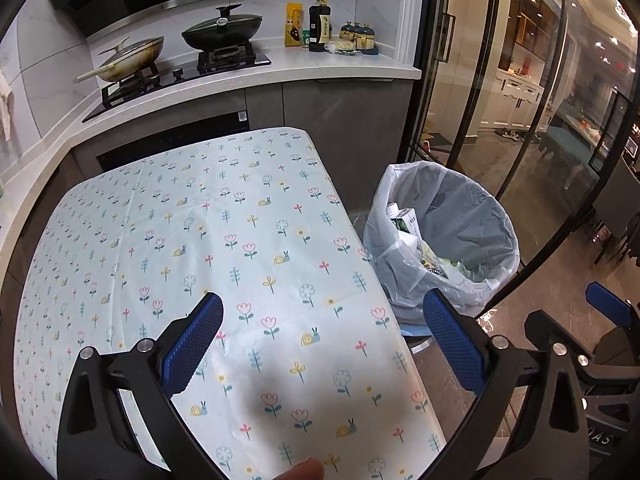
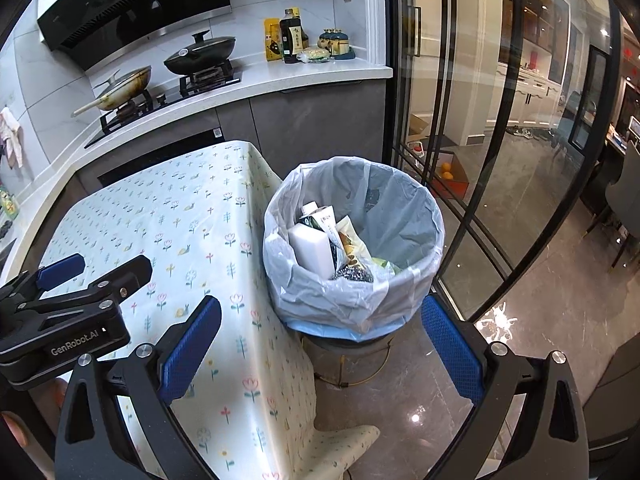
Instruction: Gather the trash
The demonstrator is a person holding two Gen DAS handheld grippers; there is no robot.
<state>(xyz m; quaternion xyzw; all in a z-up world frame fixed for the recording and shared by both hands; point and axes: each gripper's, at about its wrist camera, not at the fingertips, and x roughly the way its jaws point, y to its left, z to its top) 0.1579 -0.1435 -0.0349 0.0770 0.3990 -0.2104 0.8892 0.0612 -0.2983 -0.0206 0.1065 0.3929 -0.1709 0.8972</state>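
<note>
A round bin (image 2: 404,220) lined with a clear plastic bag stands on a stool just right of the table; the same bin (image 1: 476,216) shows in the left wrist view. Inside it lie a white carton (image 2: 314,246), a printed wrapper (image 2: 348,244) and other trash. My left gripper (image 1: 322,344) hovers open over the floral tablecloth (image 1: 224,248), holding nothing. My right gripper (image 2: 320,350) is open and empty too, over the table's right edge, in front of the bin. The left gripper (image 2: 94,270) also appears at the left of the right wrist view.
Behind the table runs a kitchen counter (image 1: 320,70) with a hob, two pans (image 1: 222,32) and sauce bottles (image 1: 319,24). Glass sliding doors (image 2: 480,128) close off the right side. The floor (image 2: 540,320) is glossy grey tile. A fingertip (image 1: 304,470) shows at the bottom edge.
</note>
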